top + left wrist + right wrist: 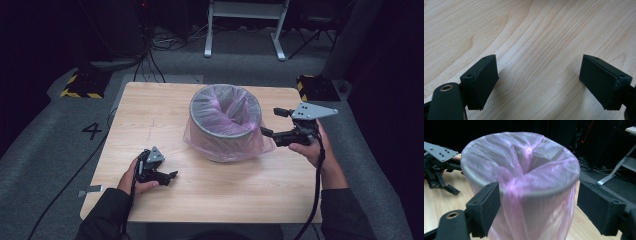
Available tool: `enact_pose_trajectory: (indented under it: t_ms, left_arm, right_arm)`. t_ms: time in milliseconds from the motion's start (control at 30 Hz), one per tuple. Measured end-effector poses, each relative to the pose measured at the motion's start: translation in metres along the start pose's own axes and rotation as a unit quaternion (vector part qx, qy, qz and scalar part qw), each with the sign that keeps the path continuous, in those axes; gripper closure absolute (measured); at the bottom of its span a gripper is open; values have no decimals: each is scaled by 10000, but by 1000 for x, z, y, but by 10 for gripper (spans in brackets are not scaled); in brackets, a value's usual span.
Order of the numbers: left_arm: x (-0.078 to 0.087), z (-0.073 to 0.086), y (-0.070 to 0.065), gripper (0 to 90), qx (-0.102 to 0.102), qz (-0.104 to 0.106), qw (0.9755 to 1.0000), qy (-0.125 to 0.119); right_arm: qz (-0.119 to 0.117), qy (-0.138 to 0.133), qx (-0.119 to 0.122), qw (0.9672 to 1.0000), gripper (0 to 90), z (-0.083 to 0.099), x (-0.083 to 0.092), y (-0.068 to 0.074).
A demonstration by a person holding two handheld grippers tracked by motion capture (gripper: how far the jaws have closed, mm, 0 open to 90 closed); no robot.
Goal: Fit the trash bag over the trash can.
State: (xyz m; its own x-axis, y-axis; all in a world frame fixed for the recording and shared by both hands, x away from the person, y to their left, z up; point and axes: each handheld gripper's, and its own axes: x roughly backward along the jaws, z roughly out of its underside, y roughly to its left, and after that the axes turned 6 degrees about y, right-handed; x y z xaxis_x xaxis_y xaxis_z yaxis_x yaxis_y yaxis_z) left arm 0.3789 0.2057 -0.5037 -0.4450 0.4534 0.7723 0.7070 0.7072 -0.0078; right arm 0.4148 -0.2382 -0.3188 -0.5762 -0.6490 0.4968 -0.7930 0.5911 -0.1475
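A grey round bin lined with a thin pink plastic bag stands in the middle of the wooden table. The bag hangs over the rim and down the outside, and it sags into the bin. My right gripper is lifted just right of the bin, open, with its jaws pointing at the rim. In the right gripper view its jaws frame the bin's near side with nothing between them. My left gripper rests low over the table's front left, open and empty.
Bare wood lies under the left gripper. The table's front edge is near both forearms. On the grey carpet behind are cables, a white frame's legs and two yellow-and-black blocks.
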Motion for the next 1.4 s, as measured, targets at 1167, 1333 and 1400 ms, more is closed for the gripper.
enact_pose_trajectory:
  t_ms: [1167,1333,1400]
  left_arm:
    - [0,0,1,151,-41,57,10000,-3]
    - [0,1,1,151,-35,51,10000,-20]
    - [0,0,1,151,-37,52,10000,-17]
  right_arm:
    - [-545,1686,391,9834,191,-67,-121,-3]
    - [-584,1944,473,9780,190,-67,-125,-3]
    - [-542,2135,530,9740,186,-66,-128,-4]
